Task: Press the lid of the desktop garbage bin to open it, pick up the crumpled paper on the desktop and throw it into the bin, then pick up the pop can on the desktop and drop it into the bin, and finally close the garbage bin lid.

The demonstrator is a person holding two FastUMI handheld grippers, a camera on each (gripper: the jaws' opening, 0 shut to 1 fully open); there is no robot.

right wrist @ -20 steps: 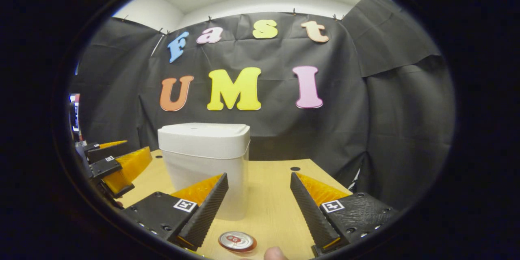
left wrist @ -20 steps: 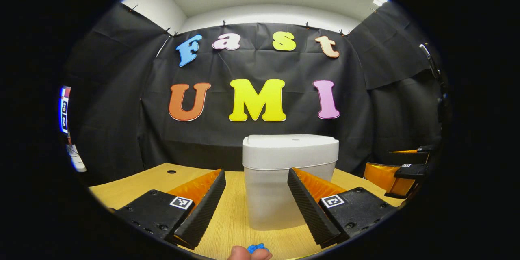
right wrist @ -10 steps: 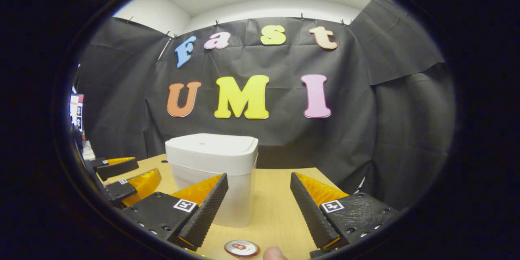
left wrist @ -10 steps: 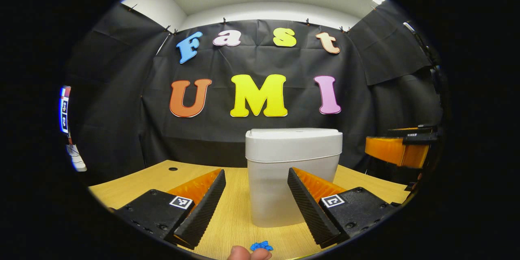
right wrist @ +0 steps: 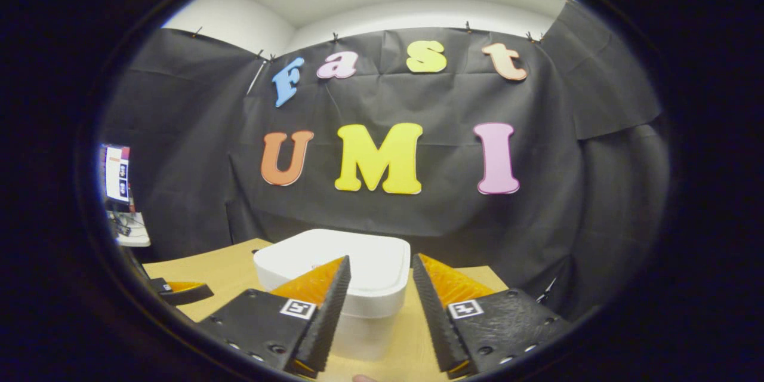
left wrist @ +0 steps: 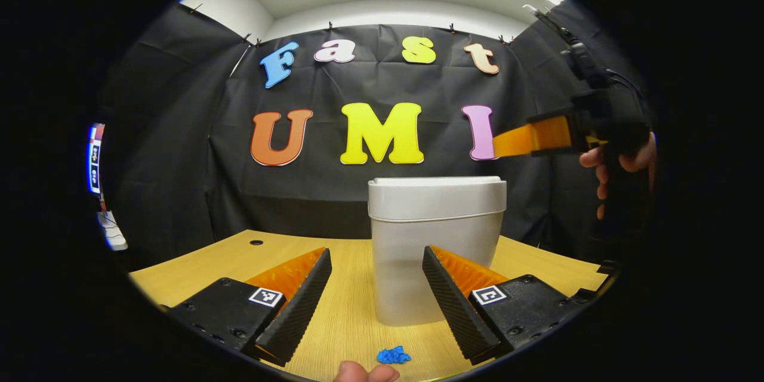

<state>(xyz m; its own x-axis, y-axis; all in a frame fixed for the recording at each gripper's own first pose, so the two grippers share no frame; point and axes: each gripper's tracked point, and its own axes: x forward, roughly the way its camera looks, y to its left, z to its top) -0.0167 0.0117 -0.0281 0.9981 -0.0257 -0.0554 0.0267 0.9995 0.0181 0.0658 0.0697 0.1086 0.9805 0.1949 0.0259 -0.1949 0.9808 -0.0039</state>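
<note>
You hold the right gripper (right wrist: 375, 310), fingers narrowed and empty, above the closed bin lid (right wrist: 358, 262) for pressing.

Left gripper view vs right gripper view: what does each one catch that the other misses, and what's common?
Left gripper view: the crumpled blue paper on the desk in front of the bin, and the right gripper raised above and right of the bin, held by a hand.

Right gripper view: the lid's flat top seen from above, closed.

Both: the white bin, lid down, standing on the wooden desk against the black cloth wall.
</note>
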